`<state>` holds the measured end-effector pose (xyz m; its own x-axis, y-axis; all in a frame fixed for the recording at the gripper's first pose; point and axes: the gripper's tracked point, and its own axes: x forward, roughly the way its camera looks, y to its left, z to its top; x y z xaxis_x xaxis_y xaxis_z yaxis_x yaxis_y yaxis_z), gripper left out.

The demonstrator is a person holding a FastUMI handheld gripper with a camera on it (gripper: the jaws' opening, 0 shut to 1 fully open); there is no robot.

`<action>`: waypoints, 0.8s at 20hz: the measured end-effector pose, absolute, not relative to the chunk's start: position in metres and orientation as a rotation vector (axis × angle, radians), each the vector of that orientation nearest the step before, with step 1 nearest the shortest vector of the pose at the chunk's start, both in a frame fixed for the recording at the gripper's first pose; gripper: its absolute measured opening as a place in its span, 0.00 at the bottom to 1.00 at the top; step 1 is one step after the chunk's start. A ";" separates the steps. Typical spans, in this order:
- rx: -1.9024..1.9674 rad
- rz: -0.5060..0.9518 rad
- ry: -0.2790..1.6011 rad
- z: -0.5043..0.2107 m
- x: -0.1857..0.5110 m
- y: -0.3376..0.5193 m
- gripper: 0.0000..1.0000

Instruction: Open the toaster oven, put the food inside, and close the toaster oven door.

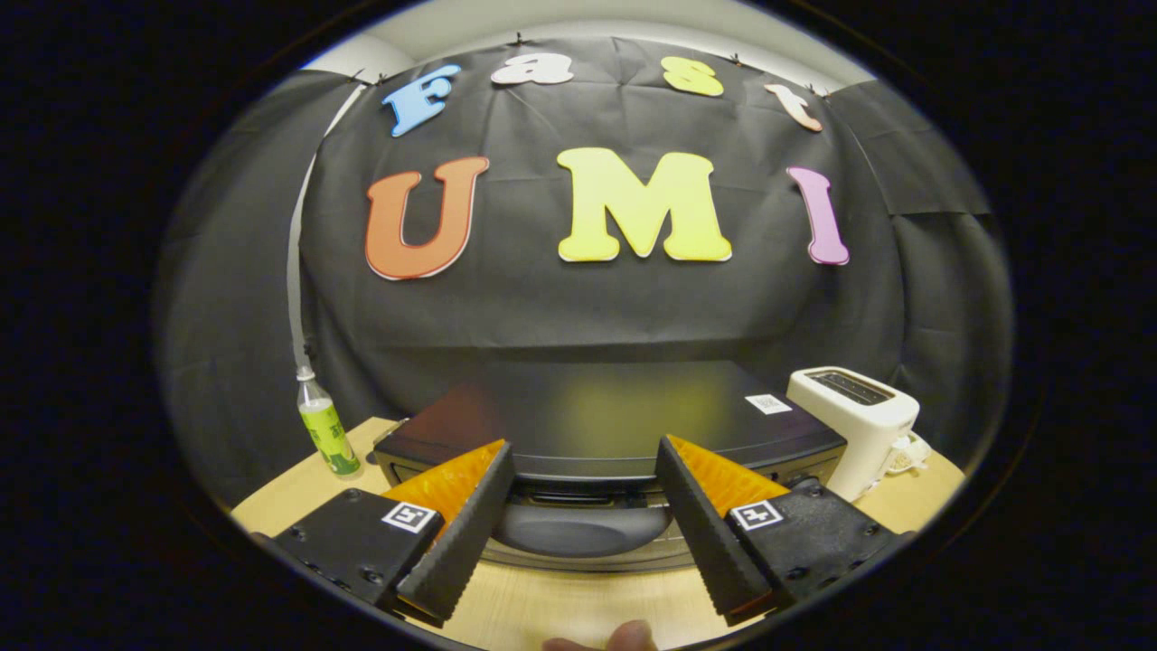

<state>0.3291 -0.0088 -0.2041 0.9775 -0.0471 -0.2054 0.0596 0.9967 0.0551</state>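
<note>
Task barely begun: toaster oven (606,425) door looked closed, food not seen.
Gripper view: gripper (583,475) fingers were spread wide, holding nothing, oven just ahead at 12 o'clock; bottle (327,432) at 10, white toaster (854,418) at 2.

A black cloth wall (578,307) is hung behind the table, creased and pinned along its upper edge; a pale wall or ceiling (578,23) is seen above it; a white strip (294,271) is run down the cloth's left side; a light wood table (560,610) is set below; a green-labelled bottle (327,432) is stood by the strip's lower end; a white toaster (854,420) is placed opposite.
</note>
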 end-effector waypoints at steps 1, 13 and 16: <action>0.057 -0.055 0.191 -0.204 0.328 -0.009 1.00; 0.062 -0.079 0.169 -0.227 0.296 -0.009 1.00; 0.033 -0.071 0.180 -0.230 0.283 -0.008 1.00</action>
<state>0.2826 -0.0079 -0.2298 0.9814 -0.0676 -0.1795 0.0735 0.9970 0.0261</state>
